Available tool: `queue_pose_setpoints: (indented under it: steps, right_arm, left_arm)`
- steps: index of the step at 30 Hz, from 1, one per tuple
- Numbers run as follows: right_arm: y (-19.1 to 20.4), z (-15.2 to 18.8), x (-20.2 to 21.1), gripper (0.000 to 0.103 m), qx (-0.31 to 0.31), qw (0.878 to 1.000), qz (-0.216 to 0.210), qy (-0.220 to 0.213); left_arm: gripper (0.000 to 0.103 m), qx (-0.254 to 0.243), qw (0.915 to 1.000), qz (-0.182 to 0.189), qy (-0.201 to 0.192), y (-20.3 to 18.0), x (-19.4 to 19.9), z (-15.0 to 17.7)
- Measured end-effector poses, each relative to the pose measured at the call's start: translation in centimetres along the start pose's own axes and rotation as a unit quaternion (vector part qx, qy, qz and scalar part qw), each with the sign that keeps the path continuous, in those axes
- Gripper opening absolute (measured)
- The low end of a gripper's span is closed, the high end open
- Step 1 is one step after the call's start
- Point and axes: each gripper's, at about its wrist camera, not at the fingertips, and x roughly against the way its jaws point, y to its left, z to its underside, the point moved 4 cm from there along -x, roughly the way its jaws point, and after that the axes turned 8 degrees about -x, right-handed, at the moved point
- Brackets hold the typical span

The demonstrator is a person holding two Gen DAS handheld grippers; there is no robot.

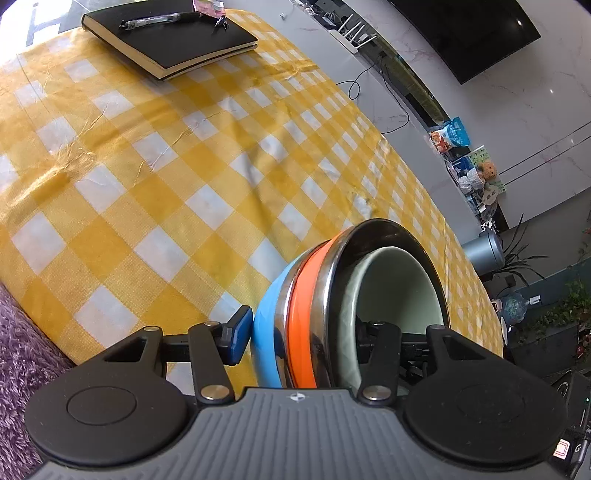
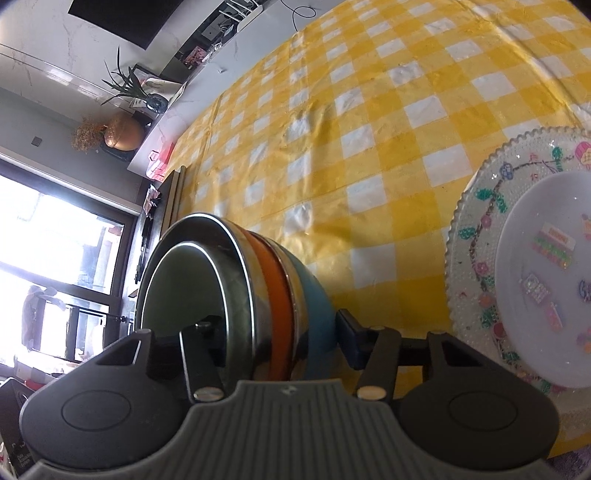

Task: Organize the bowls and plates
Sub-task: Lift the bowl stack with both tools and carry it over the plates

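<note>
A nested stack of bowls (image 1: 314,317) fills both views: blue outside, then steel, orange, steel, and a pale green bowl (image 1: 399,288) innermost. My left gripper (image 1: 299,336) is shut on the stack's rim, one finger outside against the blue bowl, one inside. My right gripper (image 2: 273,332) is shut on the same stack of bowls (image 2: 258,295) from the opposite side, one finger inside, one outside. The stack is held above the yellow checked tablecloth (image 1: 184,184). A white plate (image 2: 546,277) lies on a patterned glass plate (image 2: 476,240) at the right of the right wrist view.
A black notebook (image 1: 170,37) with a pen (image 1: 159,20) lies at the table's far side. A purple rug (image 1: 18,350) shows at the left. The table's far edge (image 1: 424,184) borders a TV cabinet with plants and clutter behind it.
</note>
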Motion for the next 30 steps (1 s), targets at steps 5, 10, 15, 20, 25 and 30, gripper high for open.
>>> queue_pose_setpoints:
  steps: [5,10,15,20,25,30]
  right_arm:
    - [0.1,0.2,0.3,0.051,0.008,1.0,0.004,-0.002]
    - [0.2,0.2,0.4,0.051,0.007,1.0,0.002,-0.001]
    - [0.6,0.2,1.6,0.051,0.01,1.0,-0.007,-0.008]
    - [0.4,0.0,3.8,0.051,0.01,1.0,-0.019,-0.021]
    - [-0.3,-0.2,6.5,0.051,0.007,0.999,-0.028,-0.036]
    - [-1.6,-0.6,9.3,0.051,0.005,0.998,-0.034,-0.055]
  left_arm:
    - [0.056,0.002,1.0,0.0,0.003,0.0,-0.1,0.0]
    - [0.056,-0.002,1.0,-0.003,0.003,-0.4,0.4,-0.1]
    - [0.056,-0.011,0.9999,0.0,-0.005,-1.6,1.4,-0.1]
    - [0.056,-0.027,0.9996,0.007,-0.011,-3.5,2.4,0.4]
    - [0.056,-0.052,0.9984,0.016,-0.015,-6.2,3.2,1.2]
    - [0.056,-0.068,0.9972,0.029,-0.009,-8.8,3.1,2.2]
